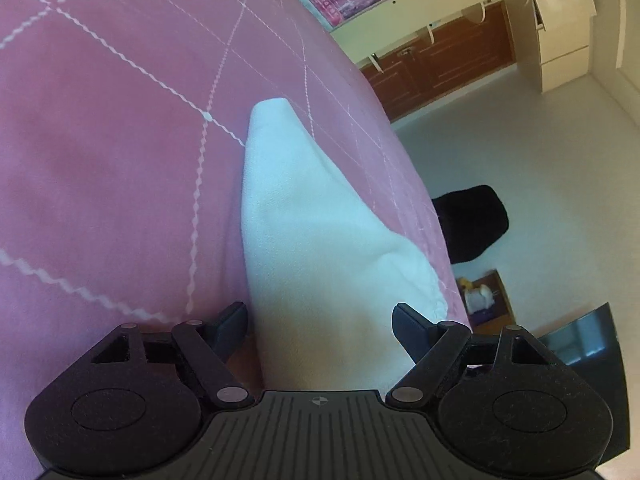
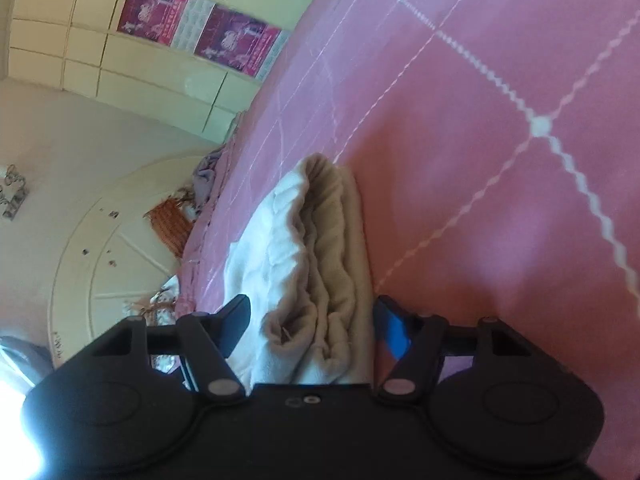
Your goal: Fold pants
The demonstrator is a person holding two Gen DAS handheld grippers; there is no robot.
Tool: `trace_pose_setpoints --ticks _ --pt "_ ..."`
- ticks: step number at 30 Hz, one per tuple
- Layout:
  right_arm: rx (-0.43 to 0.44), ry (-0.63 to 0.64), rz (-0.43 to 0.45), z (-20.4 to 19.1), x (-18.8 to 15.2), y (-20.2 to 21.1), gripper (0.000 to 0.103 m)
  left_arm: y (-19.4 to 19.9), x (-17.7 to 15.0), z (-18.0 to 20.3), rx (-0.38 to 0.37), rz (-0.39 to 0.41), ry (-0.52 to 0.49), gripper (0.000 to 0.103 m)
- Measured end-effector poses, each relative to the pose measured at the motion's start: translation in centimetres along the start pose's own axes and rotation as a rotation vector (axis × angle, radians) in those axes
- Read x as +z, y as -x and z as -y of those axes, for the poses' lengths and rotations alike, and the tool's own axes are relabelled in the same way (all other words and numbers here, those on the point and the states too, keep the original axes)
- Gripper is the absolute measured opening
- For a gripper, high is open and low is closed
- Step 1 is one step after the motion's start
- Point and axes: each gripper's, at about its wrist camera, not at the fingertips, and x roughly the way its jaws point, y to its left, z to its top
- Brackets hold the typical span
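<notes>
The white pants (image 1: 304,224) lie on a pink bedspread (image 1: 112,152) as a long folded strip running away from my left gripper (image 1: 320,322). Its jaws stand open on either side of the near end of the cloth. In the right wrist view the pants (image 2: 320,264) show as a bunched stack of cream and white layers on the bedspread (image 2: 500,200). My right gripper (image 2: 314,320) is open, one finger on each side of the stack's near end. The cloth under both gripper bodies is hidden.
The bed's edge runs near the pants in both views. Beyond it lie a pale floor (image 1: 540,152), a black object (image 1: 472,228), a cardboard box (image 1: 488,296), brown cabinets (image 1: 440,68), cream wardrobes with posters (image 2: 192,24), and patterned cloth (image 2: 172,224) by the bed.
</notes>
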Motion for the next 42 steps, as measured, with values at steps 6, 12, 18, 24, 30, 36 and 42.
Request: trace_pose_setpoints --ticks 6,12,18,24,30,36,42 --pt "0.007 0.132 -0.128 -1.2 2.3 -3.7 0.056 -4.8 1.5 -0.2 0.009 -0.047 -0.021 0.029" --pt "0.013 0.287 -0.122 -5.1 4.0 -4.4 0.033 -3.0 4.4 2.1 -0.126 0.085 -0.074 0.026" --pt "0.113 0.393 -0.033 -11.3 10.2 -5.5 0.033 -2.6 12.0 5.0 -0.15 0.169 -0.141 0.026" --pt "-0.117 0.319 -0.023 -8.9 14.4 -12.7 0.059 -7.6 14.5 0.1 0.192 0.063 -0.064 0.048" --pt "-0.118 0.131 -0.093 -4.1 13.2 -13.7 0.066 -5.0 11.4 -0.3 0.007 0.076 -0.027 0.059" --pt "-0.139 0.145 -0.117 -3.3 11.9 -13.9 0.055 -7.1 11.0 0.1 0.073 -0.02 -0.063 0.044" --pt "-0.175 0.153 -0.105 -5.3 11.4 -12.8 0.043 -6.2 10.9 -1.2 -0.096 0.005 0.098 0.029"
